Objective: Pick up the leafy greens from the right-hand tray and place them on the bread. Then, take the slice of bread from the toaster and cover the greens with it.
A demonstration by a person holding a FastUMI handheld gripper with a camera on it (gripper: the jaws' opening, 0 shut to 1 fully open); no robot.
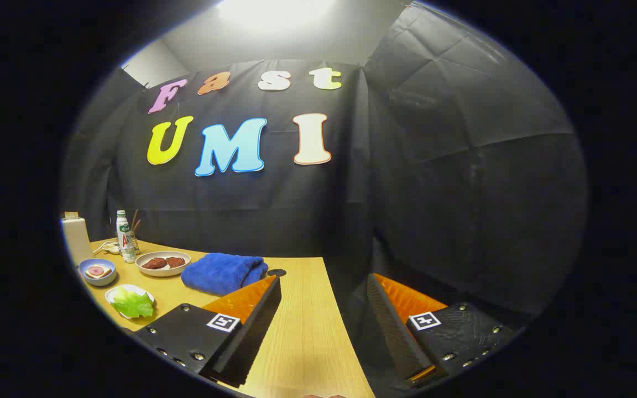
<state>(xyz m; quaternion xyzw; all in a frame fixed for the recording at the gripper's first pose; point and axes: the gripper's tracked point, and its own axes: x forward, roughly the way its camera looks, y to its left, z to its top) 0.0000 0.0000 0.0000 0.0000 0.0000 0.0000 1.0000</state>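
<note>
My gripper is open, its two fingers spread wide with only bare wooden table between them. The leafy greens lie on a small white plate well to the left of the left finger. Beyond the greens, a blue bowl holds a slice of bread with a pink topping. At the table's far left stands the white toaster, with a bit of bread showing at its top. The right finger hangs past the table's right edge.
A folded blue towel lies just ahead of the left finger. Behind it is a white plate with two dark red patties. A green-and-white bottle stands near the back wall. The table's right edge runs between the fingers.
</note>
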